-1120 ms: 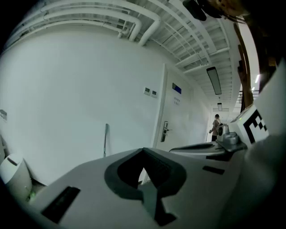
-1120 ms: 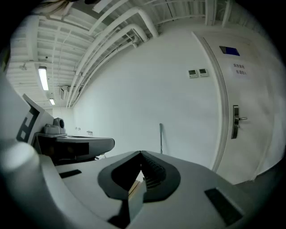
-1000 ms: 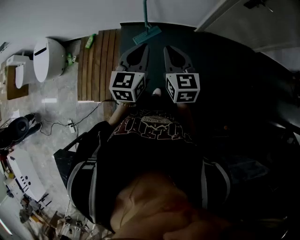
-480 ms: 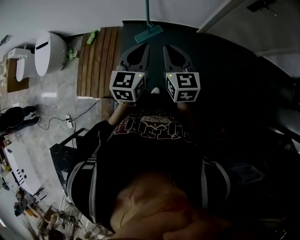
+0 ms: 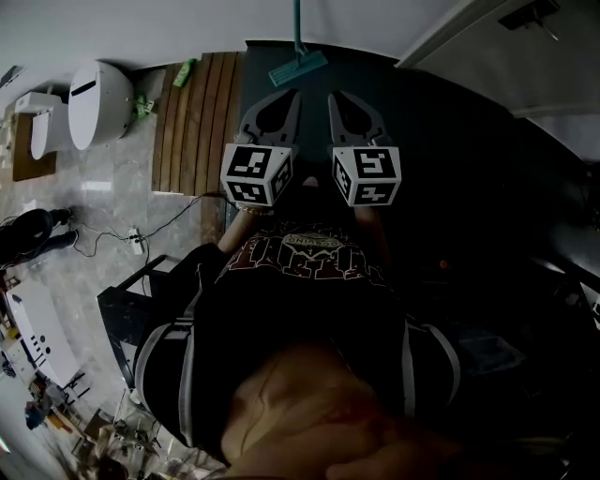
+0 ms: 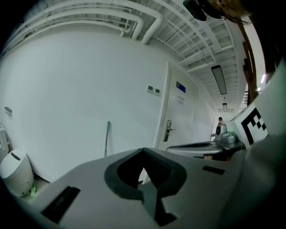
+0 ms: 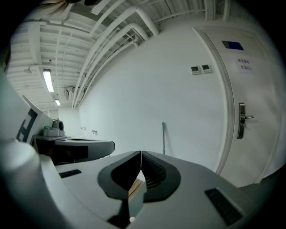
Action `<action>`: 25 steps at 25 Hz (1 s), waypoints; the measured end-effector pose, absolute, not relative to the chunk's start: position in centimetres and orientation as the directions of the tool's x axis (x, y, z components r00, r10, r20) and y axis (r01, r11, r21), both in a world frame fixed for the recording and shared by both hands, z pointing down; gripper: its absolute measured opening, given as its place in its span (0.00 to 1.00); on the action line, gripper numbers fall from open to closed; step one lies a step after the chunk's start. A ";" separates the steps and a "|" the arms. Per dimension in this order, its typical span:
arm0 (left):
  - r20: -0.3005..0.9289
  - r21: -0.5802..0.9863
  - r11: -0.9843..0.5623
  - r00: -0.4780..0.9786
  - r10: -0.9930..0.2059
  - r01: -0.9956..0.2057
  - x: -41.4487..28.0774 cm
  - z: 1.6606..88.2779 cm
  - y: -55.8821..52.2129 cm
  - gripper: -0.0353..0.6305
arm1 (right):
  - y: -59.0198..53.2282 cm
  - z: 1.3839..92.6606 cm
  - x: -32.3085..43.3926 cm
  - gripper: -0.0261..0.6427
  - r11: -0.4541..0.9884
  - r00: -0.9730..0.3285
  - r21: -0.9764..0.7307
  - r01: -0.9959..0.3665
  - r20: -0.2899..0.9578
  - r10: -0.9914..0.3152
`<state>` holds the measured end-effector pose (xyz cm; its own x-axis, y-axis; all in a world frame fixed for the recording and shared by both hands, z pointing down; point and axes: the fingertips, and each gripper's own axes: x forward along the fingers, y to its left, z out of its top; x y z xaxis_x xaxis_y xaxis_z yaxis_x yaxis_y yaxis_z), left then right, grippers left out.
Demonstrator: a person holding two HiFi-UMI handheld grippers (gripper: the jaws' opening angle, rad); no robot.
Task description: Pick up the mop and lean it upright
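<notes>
The mop stands upright against the white wall, its teal head (image 5: 298, 67) on the dark floor and its handle (image 5: 297, 19) rising up the wall. The thin handle also shows in the left gripper view (image 6: 107, 138) and in the right gripper view (image 7: 163, 137), some way off in both. My left gripper (image 5: 285, 95) and right gripper (image 5: 335, 96) are held side by side in front of the person's chest, pointing toward the mop and well short of it. Both are shut with nothing between the jaws (image 6: 143, 150) (image 7: 141, 153).
A white rounded bin (image 5: 97, 114) stands at the left by the wall. Beside it lie wooden slats (image 5: 197, 131) and a green bottle (image 5: 182, 80). A cable with a power strip (image 5: 140, 247) crosses the pale floor. A door (image 7: 243, 120) is right of the mop.
</notes>
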<state>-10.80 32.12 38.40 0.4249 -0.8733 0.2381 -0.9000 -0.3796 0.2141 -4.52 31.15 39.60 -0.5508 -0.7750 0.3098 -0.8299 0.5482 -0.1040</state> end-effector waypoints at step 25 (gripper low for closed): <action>0.221 0.227 -0.455 0.501 -0.837 -0.861 -20.2 38.9 17.1 0.12 | 16.7 39.5 -13.6 0.07 0.486 -0.484 -0.073 -0.871 0.308 -0.819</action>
